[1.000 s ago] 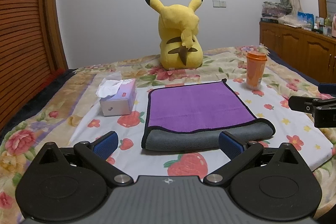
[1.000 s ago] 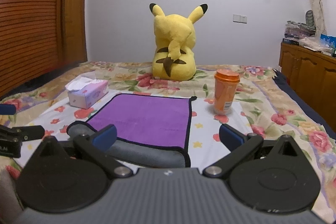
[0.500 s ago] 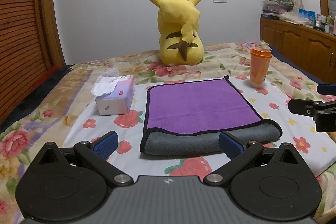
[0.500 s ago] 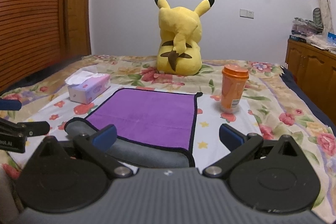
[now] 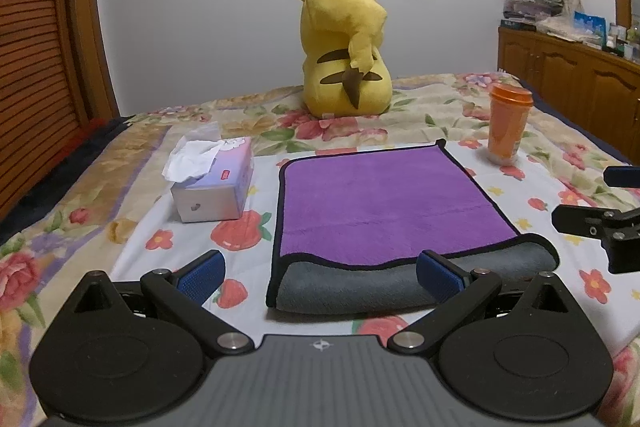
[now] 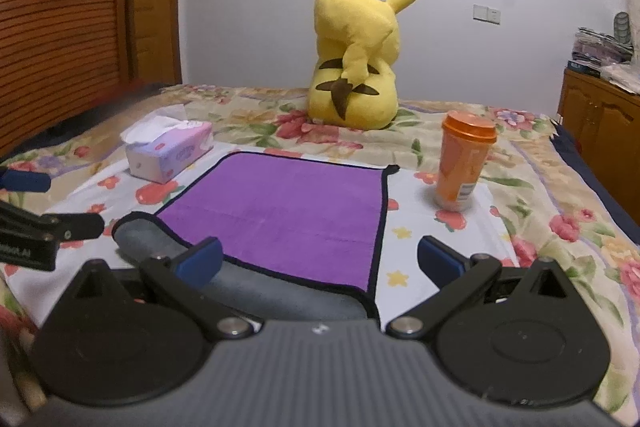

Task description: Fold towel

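A purple towel with black trim lies folded flat on the bed, its grey underside showing as a rolled fold along the near edge. It also shows in the right wrist view. My left gripper is open and empty, just short of the towel's near left edge. My right gripper is open and empty, over the towel's near right corner. The right gripper shows at the right of the left wrist view; the left gripper shows at the left of the right wrist view.
A tissue box stands left of the towel. An orange lidded cup stands at its far right corner. A yellow plush toy sits behind. A wooden cabinet lines the right wall. The floral bedspread surrounds everything.
Both grippers have tilted up and moved slightly, so the towel sits lower and nearer in both views. The towel itself has not moved, and both grippers stay open.
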Tool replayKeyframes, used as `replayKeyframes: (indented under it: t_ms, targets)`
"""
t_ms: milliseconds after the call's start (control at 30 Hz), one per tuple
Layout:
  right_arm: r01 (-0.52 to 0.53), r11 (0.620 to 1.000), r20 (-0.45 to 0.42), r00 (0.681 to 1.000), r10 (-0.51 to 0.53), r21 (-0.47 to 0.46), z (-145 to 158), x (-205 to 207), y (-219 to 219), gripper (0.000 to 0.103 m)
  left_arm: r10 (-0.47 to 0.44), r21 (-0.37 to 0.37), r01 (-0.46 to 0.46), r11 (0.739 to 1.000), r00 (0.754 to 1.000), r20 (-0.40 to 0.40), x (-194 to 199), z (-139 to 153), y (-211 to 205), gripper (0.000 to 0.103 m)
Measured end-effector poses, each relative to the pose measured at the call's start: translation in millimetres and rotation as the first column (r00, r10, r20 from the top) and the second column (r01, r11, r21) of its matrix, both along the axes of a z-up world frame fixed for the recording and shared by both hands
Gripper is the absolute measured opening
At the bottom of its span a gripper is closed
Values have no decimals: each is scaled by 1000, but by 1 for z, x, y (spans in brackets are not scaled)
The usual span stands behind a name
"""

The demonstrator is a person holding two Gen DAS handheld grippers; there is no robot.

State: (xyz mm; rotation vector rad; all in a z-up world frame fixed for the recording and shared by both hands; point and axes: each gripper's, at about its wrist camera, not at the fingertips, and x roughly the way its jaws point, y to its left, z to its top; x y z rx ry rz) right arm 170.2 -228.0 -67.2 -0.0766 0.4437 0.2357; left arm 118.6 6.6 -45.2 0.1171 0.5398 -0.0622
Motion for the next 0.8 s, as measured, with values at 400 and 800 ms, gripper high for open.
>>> replayKeyframes:
  t_ms: [400, 800]
  targets:
    - [0, 1000, -63, 998, 1, 5, -13, 30, -4, 103, 12, -11, -12, 1000, 999, -34, 37, -13, 14, 103]
    - [16, 1000, -117, 993, -17, -8, -24, 58, -12, 103, -8, -12, 7, 1000, 997, -82, 72, -26, 23, 103]
